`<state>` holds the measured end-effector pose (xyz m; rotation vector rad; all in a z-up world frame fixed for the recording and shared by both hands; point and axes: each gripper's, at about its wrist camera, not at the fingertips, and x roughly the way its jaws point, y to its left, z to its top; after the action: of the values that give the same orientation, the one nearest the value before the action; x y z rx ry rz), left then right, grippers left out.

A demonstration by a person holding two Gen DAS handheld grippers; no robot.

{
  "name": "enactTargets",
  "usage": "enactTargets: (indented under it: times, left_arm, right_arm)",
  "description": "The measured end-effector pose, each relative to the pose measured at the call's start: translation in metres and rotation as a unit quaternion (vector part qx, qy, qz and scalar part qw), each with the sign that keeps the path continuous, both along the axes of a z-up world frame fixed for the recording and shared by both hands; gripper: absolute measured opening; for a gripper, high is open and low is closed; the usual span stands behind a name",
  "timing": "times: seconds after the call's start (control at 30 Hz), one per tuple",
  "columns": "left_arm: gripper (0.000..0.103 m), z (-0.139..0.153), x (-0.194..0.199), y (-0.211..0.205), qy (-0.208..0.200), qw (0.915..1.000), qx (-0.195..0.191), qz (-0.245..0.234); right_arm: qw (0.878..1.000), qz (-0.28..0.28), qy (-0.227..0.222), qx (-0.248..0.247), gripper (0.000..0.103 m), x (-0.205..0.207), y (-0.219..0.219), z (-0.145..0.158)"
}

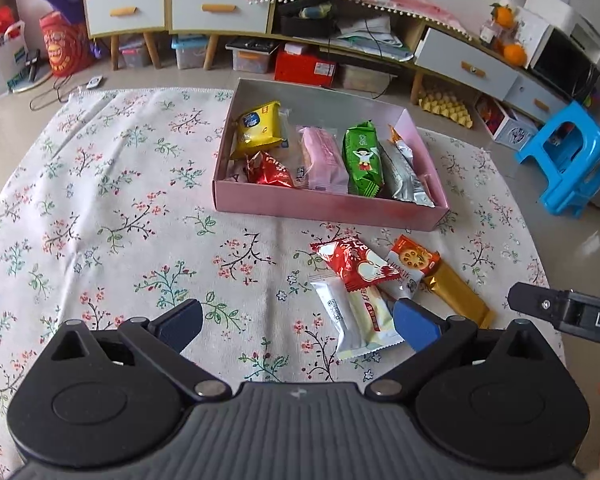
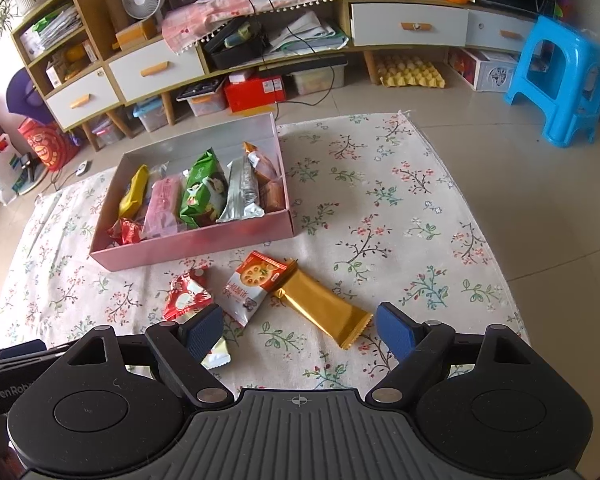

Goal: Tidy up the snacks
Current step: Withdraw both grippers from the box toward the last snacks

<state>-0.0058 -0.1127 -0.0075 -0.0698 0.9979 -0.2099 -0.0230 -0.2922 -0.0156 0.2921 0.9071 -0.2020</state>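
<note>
While both spread-jawed grippers, left gripper (image 1: 298, 326) and right gripper (image 2: 300, 330), hover empty, the gold foil bar (image 2: 324, 304) lies between the right's fingers; the pink cardboard box (image 2: 204, 246) holds wrapped snacks (image 2: 202, 194)

the tablecloth (image 1: 100, 208) is matt woven cloth with a printed floral pattern, lightly creased. the pink box (image 1: 332, 210) looks like smooth card with a faint sheen. at its 6 o'clock, the gold bar wrapper (image 2: 324, 304) is glossy metallic foil, the red packet (image 1: 352, 264) shiny plastic film. inside, the silver packet (image 1: 400, 176) is reflective foil, the green packet (image 1: 362, 160) glossy film. the left gripper (image 1: 300, 324) has matt black plastic arms and textured blue rubbery pads (image 1: 414, 324).
</note>
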Motion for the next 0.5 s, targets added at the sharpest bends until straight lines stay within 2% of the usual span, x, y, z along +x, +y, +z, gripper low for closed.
enactTargets:
  times: [0.27, 0.5]
  left_arm:
    - [0.096, 0.002, 0.007, 0.011, 0.005, 0.9993, -0.033, 0.016]
    - [0.093, 0.0, 0.007, 0.008, 0.008, 0.9991, -0.041, 0.005]
  right_arm:
    - [1.0, -0.003, 0.003, 0.005, 0.085, -0.001, -0.002, 0.0]
    - [1.0, 0.0, 0.006, 0.01, 0.085, -0.001, -0.003, -0.001]
